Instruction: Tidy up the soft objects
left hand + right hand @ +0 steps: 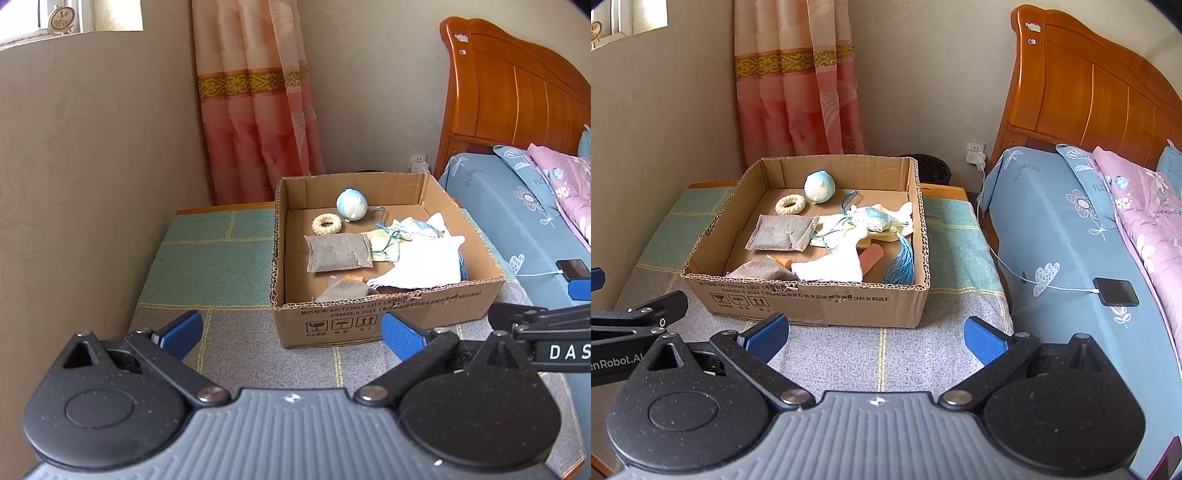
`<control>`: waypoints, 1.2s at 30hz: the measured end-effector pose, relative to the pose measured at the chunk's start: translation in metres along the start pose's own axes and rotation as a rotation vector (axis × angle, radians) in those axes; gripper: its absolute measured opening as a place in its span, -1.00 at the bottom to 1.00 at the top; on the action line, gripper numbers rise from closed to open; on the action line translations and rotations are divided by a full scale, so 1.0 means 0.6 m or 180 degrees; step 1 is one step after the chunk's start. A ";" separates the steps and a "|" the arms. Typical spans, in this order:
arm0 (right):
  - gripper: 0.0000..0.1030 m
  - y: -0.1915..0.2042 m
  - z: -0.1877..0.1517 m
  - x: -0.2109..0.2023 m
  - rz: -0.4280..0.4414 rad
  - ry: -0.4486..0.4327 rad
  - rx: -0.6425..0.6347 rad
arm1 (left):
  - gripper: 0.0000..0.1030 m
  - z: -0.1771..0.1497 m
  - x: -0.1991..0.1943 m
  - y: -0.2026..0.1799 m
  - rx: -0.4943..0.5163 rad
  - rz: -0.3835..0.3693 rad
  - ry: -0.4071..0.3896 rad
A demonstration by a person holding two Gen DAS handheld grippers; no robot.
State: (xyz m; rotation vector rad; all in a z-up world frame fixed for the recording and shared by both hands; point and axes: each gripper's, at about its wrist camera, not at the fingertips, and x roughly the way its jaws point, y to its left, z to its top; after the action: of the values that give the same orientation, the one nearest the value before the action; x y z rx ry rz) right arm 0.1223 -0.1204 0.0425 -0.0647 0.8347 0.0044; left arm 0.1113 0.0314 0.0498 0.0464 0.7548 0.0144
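Black speckled gripper point(291, 334) linkages (silver pivots), blue pads point(183, 330).

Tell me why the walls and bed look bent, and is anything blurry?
Left wrist view: fisheye lens bows the headboard and darkens the corners; cardboard box stays sharp. Right wrist view: same bowing, soft daylight, no glare; the phone reads clearly.

On the front of the brown cardboard box point(388, 314) you can read "GB/T29601 2013" and "GB4806.9 2023". The black gripper arm point(554, 347) beside you says "DAS". The other black arm point(617, 363) says "enRobot.A".
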 end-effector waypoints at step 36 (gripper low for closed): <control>0.99 -0.002 -0.002 -0.008 0.0032 -0.0054 0.0027 | 0.99 -0.002 -0.009 -0.008 0.0035 0.0027 0.0005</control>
State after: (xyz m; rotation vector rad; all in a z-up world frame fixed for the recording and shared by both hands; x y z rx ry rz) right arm 0.1184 -0.1217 0.0451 -0.0523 0.8181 0.0107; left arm 0.1069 0.0268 0.0524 0.0602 0.7563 0.0184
